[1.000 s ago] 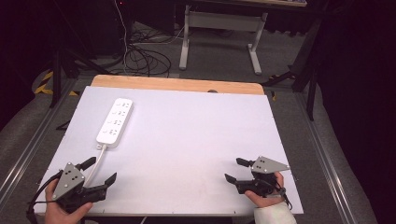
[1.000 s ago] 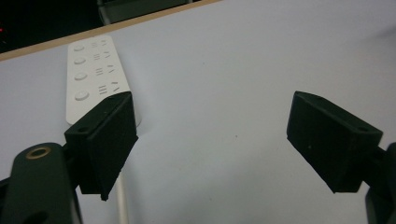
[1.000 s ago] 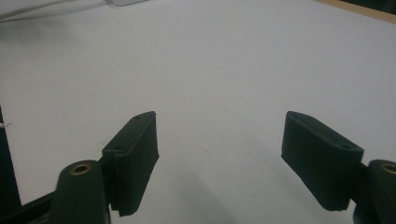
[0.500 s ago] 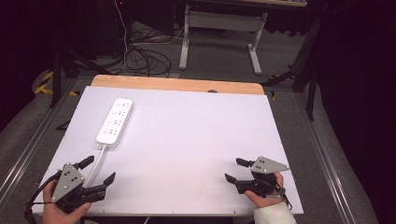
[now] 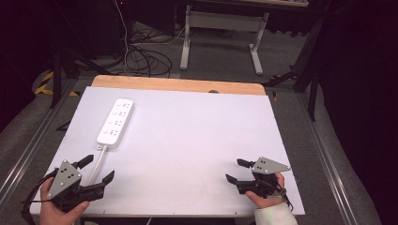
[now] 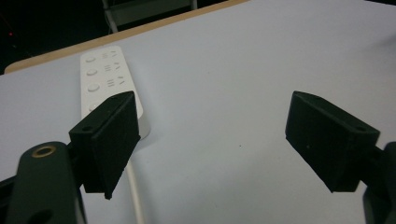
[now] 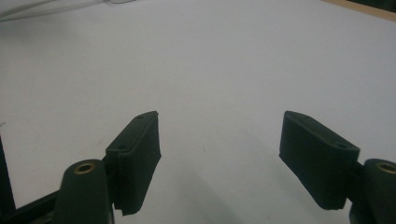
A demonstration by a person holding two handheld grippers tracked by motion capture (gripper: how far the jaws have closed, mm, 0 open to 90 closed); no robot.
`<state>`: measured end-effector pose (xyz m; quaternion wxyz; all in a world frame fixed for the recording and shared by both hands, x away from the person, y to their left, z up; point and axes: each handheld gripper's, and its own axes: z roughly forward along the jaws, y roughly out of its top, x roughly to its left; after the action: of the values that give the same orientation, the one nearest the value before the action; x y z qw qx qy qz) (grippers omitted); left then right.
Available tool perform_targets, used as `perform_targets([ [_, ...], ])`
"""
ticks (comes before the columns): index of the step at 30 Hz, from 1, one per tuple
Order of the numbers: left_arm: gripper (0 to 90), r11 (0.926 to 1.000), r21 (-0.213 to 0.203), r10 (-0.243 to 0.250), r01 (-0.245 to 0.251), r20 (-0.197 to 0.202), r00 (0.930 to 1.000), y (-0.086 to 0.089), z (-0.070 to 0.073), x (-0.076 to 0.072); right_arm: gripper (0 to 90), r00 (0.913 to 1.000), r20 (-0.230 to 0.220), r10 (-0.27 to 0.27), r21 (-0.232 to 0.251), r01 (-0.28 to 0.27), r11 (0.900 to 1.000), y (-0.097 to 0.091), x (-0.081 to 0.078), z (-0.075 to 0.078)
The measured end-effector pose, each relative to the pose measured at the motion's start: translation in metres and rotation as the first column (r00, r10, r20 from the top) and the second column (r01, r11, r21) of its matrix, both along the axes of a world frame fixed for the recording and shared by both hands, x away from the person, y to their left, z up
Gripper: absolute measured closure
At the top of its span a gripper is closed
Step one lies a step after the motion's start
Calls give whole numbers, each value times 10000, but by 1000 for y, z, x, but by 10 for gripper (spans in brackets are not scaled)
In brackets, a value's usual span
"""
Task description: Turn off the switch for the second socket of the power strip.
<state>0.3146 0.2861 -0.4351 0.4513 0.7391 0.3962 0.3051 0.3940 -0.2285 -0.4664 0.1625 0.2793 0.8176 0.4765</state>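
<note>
White table (image 5: 187, 154) fills most of the high view, a strip of wood edge (image 5: 178, 85) along its far side. No containers on it — nothing holding anything. The white power strip (image 5: 115, 123) lies flat on the far-left part of the table, long axis running away from the person, socket faces up; its white cord (image 5: 97, 161) leaves the near end and runs toward the near-left corner. Left gripper (image 5: 97, 169) is held at the near-left corner, jaws wide apart, nothing between them, cord passing just beside its left jaw. In the left gripper view the strip (image 6: 108, 86) sits ahead-left, partly behind the left jaw, not touched. Right gripper (image 5: 237, 170) is held at the near-right, well apart from the strip — jaws spread, empty, pointing left across bare table. A hand (image 5: 56, 211) grips the left gripper from below.
</note>
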Motion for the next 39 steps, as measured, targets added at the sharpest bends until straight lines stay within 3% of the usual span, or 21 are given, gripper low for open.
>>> perform_targets([
  [10, 202, 9998, 130, -162, 168, -429, 9989, -2, 9, 9, 295, 10000, -37, 11, -81, -11, 10000, 1, 0, -1],
  [17, 205, 9996, 270, -20, 29, -307, 9995, 0, 18, 18, 295, 10000, -67, -8, -160, 7, 9999, 2, 1, -2],
  [22, 206, 10000, 2, -67, 67, -485, 9988, 1, 22, 26, 295, 10000, -89, 3, -170, -4, 9999, 2, 1, -2],
  [30, 207, 9994, 304, -118, 133, -508, 9986, 0, 34, 40, 295, 9999, -116, 15, -184, -17, 9998, 3, 1, -3],
  [39, 218, 10000, 35, -8, 12, -880, 9961, 6, 43, 60, 295, 9999, -154, 37, -213, -40, 9998, 3, 2, -3],
])
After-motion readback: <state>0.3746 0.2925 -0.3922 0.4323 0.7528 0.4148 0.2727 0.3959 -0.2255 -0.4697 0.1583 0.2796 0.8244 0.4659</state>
